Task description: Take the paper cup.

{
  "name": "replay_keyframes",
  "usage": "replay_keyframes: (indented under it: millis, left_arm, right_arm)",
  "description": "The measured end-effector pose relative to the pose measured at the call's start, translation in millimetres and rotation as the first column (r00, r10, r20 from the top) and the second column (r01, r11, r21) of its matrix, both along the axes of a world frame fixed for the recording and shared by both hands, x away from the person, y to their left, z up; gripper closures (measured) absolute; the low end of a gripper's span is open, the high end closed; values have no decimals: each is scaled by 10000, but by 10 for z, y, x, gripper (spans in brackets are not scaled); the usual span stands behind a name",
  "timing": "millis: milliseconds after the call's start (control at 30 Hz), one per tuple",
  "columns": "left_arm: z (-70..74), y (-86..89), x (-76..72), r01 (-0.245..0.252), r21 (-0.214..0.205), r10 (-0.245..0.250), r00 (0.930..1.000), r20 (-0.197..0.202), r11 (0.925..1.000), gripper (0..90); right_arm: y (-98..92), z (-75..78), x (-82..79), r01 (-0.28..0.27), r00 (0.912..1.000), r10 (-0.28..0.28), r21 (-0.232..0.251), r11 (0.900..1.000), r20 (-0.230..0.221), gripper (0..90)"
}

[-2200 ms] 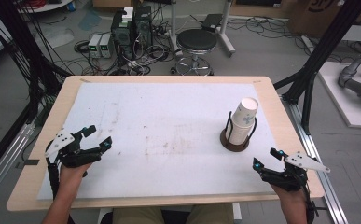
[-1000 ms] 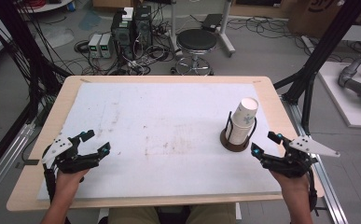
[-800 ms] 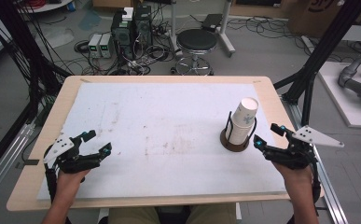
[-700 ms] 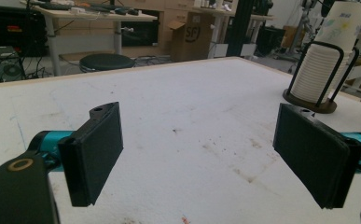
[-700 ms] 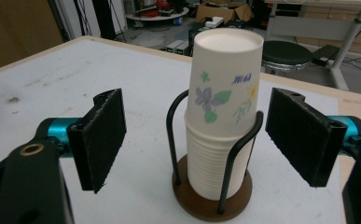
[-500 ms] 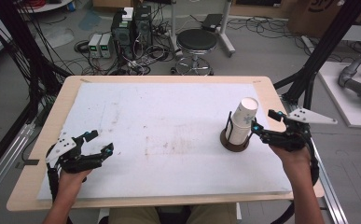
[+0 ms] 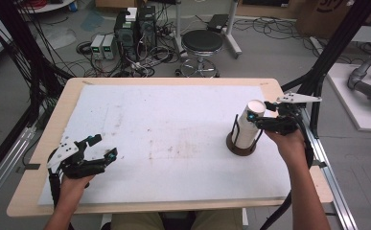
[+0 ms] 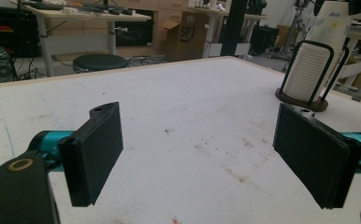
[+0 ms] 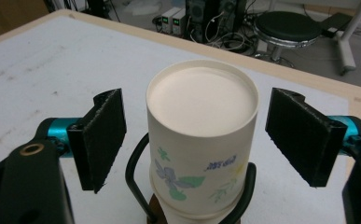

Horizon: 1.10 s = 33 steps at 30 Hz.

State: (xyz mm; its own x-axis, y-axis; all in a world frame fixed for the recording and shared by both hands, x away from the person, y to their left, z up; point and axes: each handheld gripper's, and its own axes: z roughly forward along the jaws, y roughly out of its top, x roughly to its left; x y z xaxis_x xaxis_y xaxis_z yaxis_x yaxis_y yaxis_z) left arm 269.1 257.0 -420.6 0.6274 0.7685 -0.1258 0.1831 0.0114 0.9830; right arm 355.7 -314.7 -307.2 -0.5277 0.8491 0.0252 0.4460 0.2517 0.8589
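So the stack of paper cups (image 7: pixel 248 125) sits upside down in a black wire holder (image 7: pixel 242 142) on the right side of the tabletop (image 7: pixel 173 124), bottoms up. That's probably why the right claw (image 7: pixel 260 118) comes in level with the top cup (image 9: pixel 202 140) from the side. In the right gripper view its jaws are spread wide with the cup's closed end between them, a gap on each side, nothing touching. My guess is the wire loops keep the stack steady while only the top one gets pinched and lifted off.

The left claw (image 7: pixel 101 146) is parked well apart at the near left corner, jaws wide and holding nothing, hovering over bare white surface. Seems like it's just kept out of the way, or waiting to receive a cup, can't say which.
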Motion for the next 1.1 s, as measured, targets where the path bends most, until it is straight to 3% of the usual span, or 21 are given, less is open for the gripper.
replay_keyframes:
  millis: [300, 633, 700, 1100]
  left_arm:
    - [0, -2, -1, 51, -39, -51, 10000, -19, 10000, 158]
    - [5, -20, -8, 96, -50, -96, 10000, -16, 9999, 158]
    - [4, -21, -5, 117, -36, -117, 9999, -13, 9999, 158]
    - [2, -23, -1, 267, -129, -268, 9996, -45, 9996, 158]
  right_arm:
    - [25, -77, 98, 104, 9992, -108, -90, 9999, -378, 293]
    - [40, -24, 101, 89, 9999, -91, -229, 9997, -88, 344]
    - [46, 5, 101, 94, 9998, -98, -234, 9997, -170, 347]
    - [-63, 432, 11, 276, 9971, -291, 221, 9994, 697, 348]
